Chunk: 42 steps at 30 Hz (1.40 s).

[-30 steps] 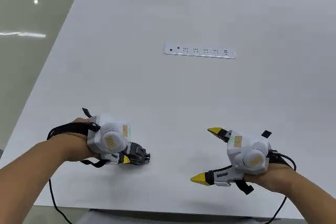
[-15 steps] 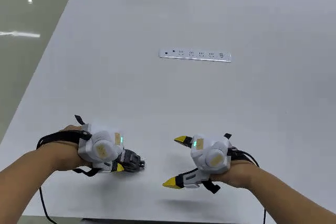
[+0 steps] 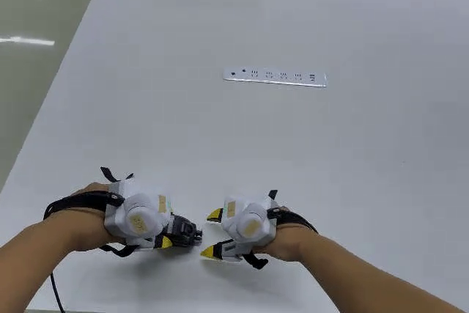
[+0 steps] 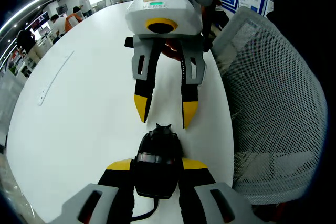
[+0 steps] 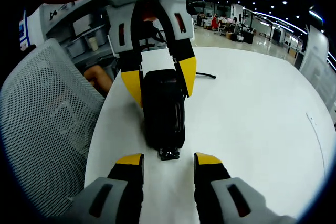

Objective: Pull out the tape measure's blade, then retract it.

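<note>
The white table point(image 3: 366, 181) carries a white power strip point(image 3: 275, 77) at upper centre and a black tape measure point(image 3: 187, 231) at lower left.

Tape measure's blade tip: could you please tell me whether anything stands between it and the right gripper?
Nothing visible does. The left gripper holds the tape measure with its blade tip facing the right gripper, whose jaws stand open just short of it, over bare table.

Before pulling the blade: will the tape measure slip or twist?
Probably not: the left gripper clamps the tape measure by its flat sides. It looks rigid. Its small end hook may slip from the right gripper.
</note>
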Available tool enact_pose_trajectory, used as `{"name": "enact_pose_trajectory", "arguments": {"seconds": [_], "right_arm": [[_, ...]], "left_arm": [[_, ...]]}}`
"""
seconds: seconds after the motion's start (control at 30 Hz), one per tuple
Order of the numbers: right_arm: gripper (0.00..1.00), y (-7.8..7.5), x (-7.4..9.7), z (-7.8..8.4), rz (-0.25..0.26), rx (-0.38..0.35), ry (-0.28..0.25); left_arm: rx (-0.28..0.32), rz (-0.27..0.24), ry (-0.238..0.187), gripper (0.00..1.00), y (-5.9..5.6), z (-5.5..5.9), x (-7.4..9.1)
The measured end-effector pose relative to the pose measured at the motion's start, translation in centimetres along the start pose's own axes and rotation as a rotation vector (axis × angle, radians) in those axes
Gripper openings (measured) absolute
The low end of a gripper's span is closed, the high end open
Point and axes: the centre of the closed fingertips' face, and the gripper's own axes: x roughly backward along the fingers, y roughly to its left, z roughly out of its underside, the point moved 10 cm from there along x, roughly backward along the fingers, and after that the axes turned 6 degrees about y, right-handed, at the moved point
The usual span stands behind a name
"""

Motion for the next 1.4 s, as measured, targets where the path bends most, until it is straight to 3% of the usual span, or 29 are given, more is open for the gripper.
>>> {"name": "enact_pose_trajectory", "arguments": {"seconds": [0.2, 0.63, 1.07, 1.2, 1.4], "right_arm": [[0.16, -0.4, -0.7, 0.1, -0.006, -0.01, 0.018], [0.13, -0.2, -0.8, 0.3, 0.002, 0.062, 0.031], [0.13, -0.7, 0.4, 1.5, -0.029, 0.026, 0.053], [0.14, -0.3, 0.2, 1.2, -0.021, 0.069, 0.073], [0.15, -0.5, 0.0, 1.1, -0.034, 0.043, 0.078]], "left_arm": [[0.002, 0.0, -0.001, 0.29, 0.1, 0.0, -0.1], [-0.007, -0.005, 0.001, 0.29, 0.0, 0.0, 0.0], [0.008, -0.006, -0.019, 0.29, 0.1, 0.1, -0.1], [0.007, -0.008, -0.022, 0.29, 0.0, 0.1, -0.1], [0.004, -0.006, -0.022, 0.29, 0.0, 0.1, -0.1]]}}
